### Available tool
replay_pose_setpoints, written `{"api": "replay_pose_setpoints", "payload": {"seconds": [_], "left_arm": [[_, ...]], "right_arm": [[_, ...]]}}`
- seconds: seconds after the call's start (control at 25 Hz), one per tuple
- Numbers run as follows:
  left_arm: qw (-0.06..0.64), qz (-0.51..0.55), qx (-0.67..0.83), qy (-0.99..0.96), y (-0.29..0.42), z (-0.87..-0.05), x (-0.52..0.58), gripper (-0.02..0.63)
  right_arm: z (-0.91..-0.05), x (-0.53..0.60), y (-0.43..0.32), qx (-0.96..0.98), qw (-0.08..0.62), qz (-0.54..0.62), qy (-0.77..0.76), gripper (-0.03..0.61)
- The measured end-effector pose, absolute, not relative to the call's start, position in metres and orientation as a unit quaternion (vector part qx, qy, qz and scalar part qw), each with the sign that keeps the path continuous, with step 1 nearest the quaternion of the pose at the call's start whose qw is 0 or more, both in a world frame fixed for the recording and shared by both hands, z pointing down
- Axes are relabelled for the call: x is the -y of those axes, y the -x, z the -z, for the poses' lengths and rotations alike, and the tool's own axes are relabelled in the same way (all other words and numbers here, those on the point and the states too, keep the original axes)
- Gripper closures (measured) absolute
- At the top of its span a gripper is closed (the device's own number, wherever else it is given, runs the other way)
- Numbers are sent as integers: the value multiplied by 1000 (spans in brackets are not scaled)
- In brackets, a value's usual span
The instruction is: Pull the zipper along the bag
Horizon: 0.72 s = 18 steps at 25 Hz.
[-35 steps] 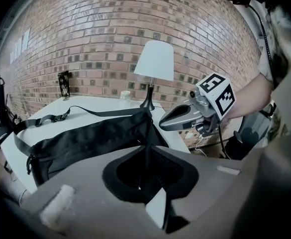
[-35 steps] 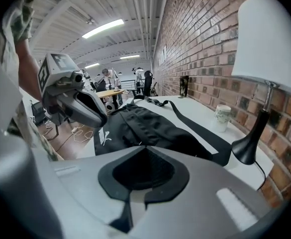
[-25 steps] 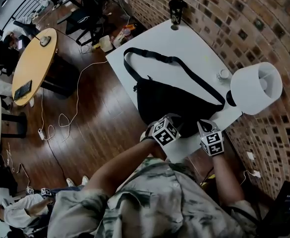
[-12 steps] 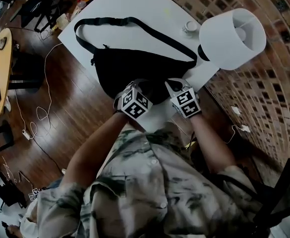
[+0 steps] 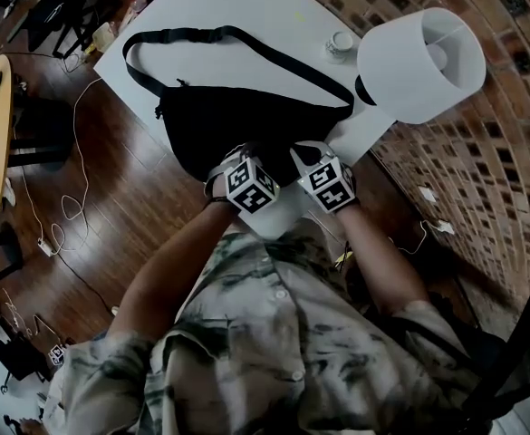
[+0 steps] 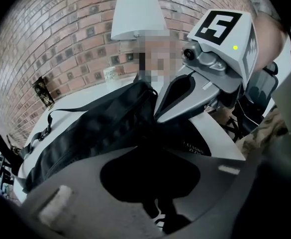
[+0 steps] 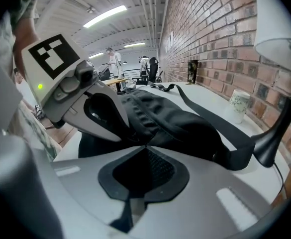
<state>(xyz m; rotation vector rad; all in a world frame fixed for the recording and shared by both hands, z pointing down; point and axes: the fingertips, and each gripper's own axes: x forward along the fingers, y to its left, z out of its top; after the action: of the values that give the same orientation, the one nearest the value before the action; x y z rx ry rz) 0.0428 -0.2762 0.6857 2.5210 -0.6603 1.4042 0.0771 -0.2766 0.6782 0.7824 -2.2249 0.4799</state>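
In the head view, a black fabric bag (image 5: 237, 120), rounded and softly creased, lies on a smooth white table (image 5: 237, 3). Its flat webbing strap (image 5: 246, 43) loops out toward 11 o'clock. The left gripper (image 5: 235, 159) and the right gripper (image 5: 305, 152) sit side by side at the bag's 6 o'clock edge, each carrying a cube with square markers. A white conical lampshade (image 5: 419, 62) stands at 2 o'clock from the bag, with a small round cup (image 5: 341, 42) near it. Dark wood floor (image 5: 110, 198) lies at 9 o'clock and a brick wall (image 5: 482, 152) at 3 o'clock.

In the left gripper view, the left gripper's (image 6: 135, 151) matte grey jaws are closed, and their tips are pinched on the bag's dark cloth. The bag bulges toward 10 o'clock. The right gripper's smooth grey jaw bites into the bag's upper fold at 1 o'clock.

In the right gripper view, the right gripper's (image 7: 144, 147) jaws meet at their tips on the bag's fabric, and a fine mesh weave shows in the gap behind them. The left gripper grips the wrinkled cloth at 10 o'clock, and the strap runs off toward 3 o'clock.
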Motion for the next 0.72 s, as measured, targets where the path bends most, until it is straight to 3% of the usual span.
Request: {"api": "replay_pose_setpoints", "payload": {"seconds": [0.08, 0.72], "left_arm": [[88, -472, 226, -848, -42, -686, 278, 574], [128, -446, 218, -859, 2, -673, 279, 586]], "right_arm": [[-685, 275, -78, 859, 363, -193, -304, 572], [-693, 281, -80, 814, 400, -227, -356, 572]]}}
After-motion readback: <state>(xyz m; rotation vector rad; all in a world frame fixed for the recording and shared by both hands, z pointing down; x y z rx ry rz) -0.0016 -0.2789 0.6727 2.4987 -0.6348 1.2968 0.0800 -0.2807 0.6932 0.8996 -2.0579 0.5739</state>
